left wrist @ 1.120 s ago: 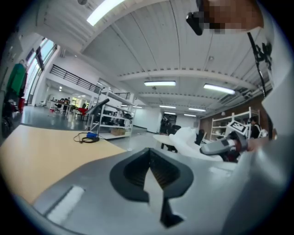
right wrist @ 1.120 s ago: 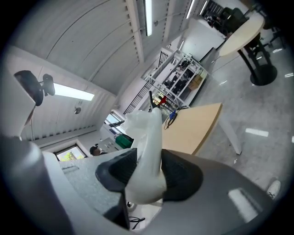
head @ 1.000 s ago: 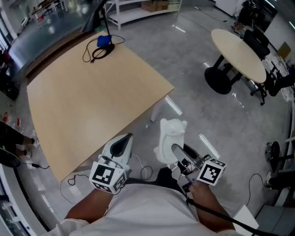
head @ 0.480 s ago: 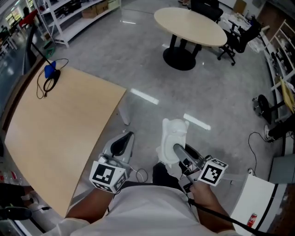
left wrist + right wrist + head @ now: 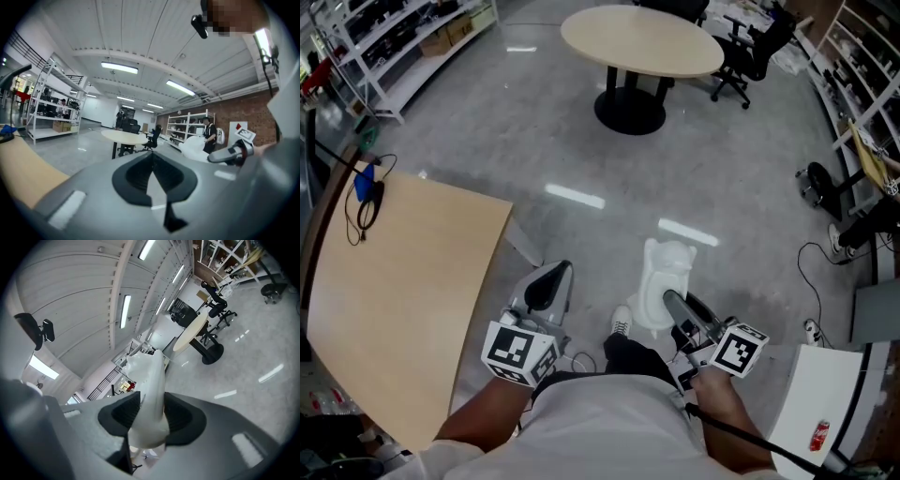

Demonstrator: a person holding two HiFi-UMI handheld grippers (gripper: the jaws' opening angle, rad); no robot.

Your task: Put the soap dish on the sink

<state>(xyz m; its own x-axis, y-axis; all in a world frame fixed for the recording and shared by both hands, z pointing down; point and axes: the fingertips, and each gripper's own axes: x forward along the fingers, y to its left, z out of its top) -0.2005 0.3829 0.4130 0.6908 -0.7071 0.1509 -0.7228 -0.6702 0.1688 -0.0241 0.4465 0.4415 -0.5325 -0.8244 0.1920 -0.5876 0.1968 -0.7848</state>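
White soap dish [image 5: 664, 277] sits clamped in the right gripper [image 5: 680, 309], the left gripper [image 5: 546, 285] closed and empty; best hold the grip firm until a sink shows.

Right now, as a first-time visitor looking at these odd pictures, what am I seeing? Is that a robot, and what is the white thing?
There is no robot here. A person holds a hand tool with a claw in each hand. One picture comes from a camera on the person's head, looking steeply down at both hands. The other two come from cameras riding on each tool, looking along its jaws. The right claw is closed on a white soap dish, carried above the grey floor. The left claw is shut and empty. A beige table stands to the left and a round table farther off. No sink shows in any picture.
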